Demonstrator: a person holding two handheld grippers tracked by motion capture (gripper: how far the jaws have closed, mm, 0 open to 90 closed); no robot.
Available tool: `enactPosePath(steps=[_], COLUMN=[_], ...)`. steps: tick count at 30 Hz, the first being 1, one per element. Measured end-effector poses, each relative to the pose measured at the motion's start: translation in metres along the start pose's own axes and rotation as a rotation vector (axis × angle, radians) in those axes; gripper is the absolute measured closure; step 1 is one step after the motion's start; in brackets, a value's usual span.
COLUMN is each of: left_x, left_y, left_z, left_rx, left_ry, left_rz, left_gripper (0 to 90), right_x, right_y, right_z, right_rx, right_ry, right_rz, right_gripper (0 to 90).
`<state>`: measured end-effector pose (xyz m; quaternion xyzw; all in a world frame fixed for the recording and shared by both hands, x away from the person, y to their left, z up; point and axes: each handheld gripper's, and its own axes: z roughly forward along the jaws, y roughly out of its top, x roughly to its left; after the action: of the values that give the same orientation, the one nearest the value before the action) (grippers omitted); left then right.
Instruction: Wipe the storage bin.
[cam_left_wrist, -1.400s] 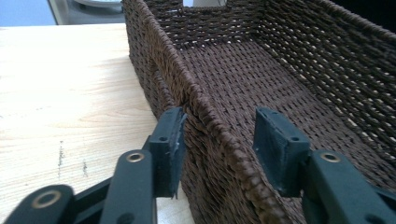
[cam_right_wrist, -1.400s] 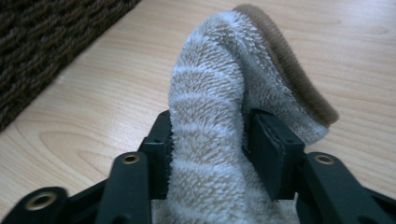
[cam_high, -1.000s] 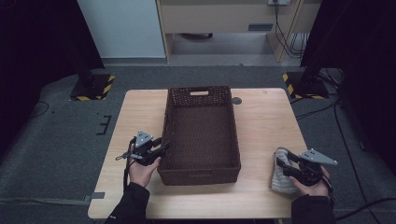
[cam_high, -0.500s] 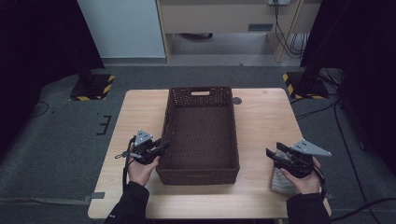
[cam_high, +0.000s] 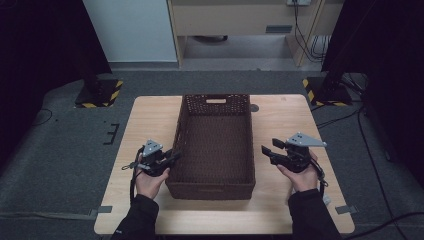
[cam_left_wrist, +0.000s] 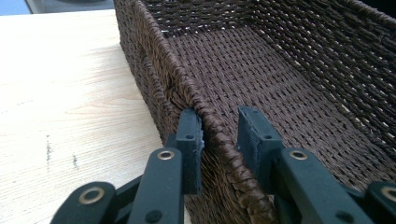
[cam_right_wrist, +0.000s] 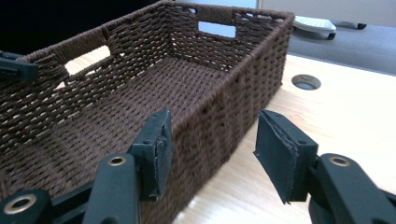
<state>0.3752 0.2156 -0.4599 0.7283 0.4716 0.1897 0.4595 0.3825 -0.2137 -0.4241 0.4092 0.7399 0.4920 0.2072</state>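
Observation:
A dark brown woven basket with nothing in it stands lengthwise in the middle of the wooden table. My left gripper straddles the rim of its left wall near the front corner. In the left gripper view its jaws have just been closing, one pad on the outer side and one on the inner, with the rim pinched between them. My right gripper hovers open beside the right wall. In the right gripper view one jaw hangs over the basket's inside and the other over the table, touching nothing.
A round cable hole lies in the table behind the basket's right corner. Two stand bases with yellow-black stripes rest on the grey floor beyond the table. A small pale scrap shows by the right sleeve.
My right gripper has moved left and up, from the table's front right toward the basket's right wall. The left jaws have narrowed on the rim; that hand stayed in place.

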Motion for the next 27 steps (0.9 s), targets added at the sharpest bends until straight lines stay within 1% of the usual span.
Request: enactPosePath(steps=[3, 5, 6, 10, 12, 15, 16, 17, 18, 19, 21, 22, 23, 26, 27], left_x=[0.000, -0.001, -0.002, -0.005, -0.006, -0.007, -0.007, -0.007, -0.007, -0.008, -0.009, -0.009, -0.009, -0.011, -0.011], left_y=[0.000, 0.000, 0.000, 0.001, 0.001, 0.001, 0.000, 0.000, 0.000, 0.000, 0.000, 0.000, 0.001, 0.002, 0.002], left_z=[0.001, 0.002, 0.002, 0.004, 0.005, 0.005, 0.005, 0.005, 0.004, 0.004, 0.001, -0.001, -0.003, -0.012, -0.017], left_rx=[0.001, 0.001, 0.003, 0.005, 0.005, 0.000, -0.004, -0.010, -0.013, -0.015, -0.026, -0.031, -0.035, -0.047, -0.052], left_ry=[-0.010, -0.018, -0.023, -0.046, -0.049, -0.041, -0.036, -0.029, -0.020, -0.018, 0.000, -0.002, -0.007, 0.005, 0.000], left_rz=[0.002, 0.005, 0.008, 0.021, 0.026, 0.032, 0.034, 0.040, 0.043, 0.043, 0.053, 0.052, 0.040, 0.041, 0.037], left_gripper=[69.4, 69.5, 69.4, 69.4, 69.2, 67.6, 66.6, 64.6, 61.9, 60.0, 56.6, 54.9, 53.8, 51.4, 51.3], right_x=[0.002, 0.003, 0.005, 0.008, 0.010, 0.010, 0.010, 0.010, 0.010, 0.010, 0.010, 0.010, 0.009, 0.008, 0.008], right_y=[0.005, 0.008, 0.009, 0.012, 0.010, 0.007, 0.005, 0.004, 0.003, 0.002, 0.002, 0.002, 0.001, -0.001, -0.002], right_z=[0.008, 0.015, 0.019, 0.033, 0.038, 0.045, 0.047, 0.049, 0.049, 0.050, 0.050, 0.050, 0.050, 0.049, 0.049], right_rx=[0.000, -0.001, 0.006, 0.022, 0.034, 0.056, 0.059, 0.073, 0.086, 0.091, 0.101, 0.109, 0.116, 0.102, 0.093], right_ry=[0.009, 0.015, 0.018, 0.022, 0.021, 0.013, 0.010, 0.011, 0.006, -0.002, -0.009, -0.017, -0.022, -0.016, -0.018], right_rz=[0.010, 0.001, 0.007, 0.001, 0.000, -0.011, -0.007, -0.007, -0.018, -0.027, -0.038, -0.040, -0.042, -0.021, -0.013], right_gripper=[46.1, 46.1, 46.1, 46.0, 46.3, 48.1, 48.9, 49.8, 50.7, 52.0, 55.1, 57.9, 58.8, 60.1, 60.4])
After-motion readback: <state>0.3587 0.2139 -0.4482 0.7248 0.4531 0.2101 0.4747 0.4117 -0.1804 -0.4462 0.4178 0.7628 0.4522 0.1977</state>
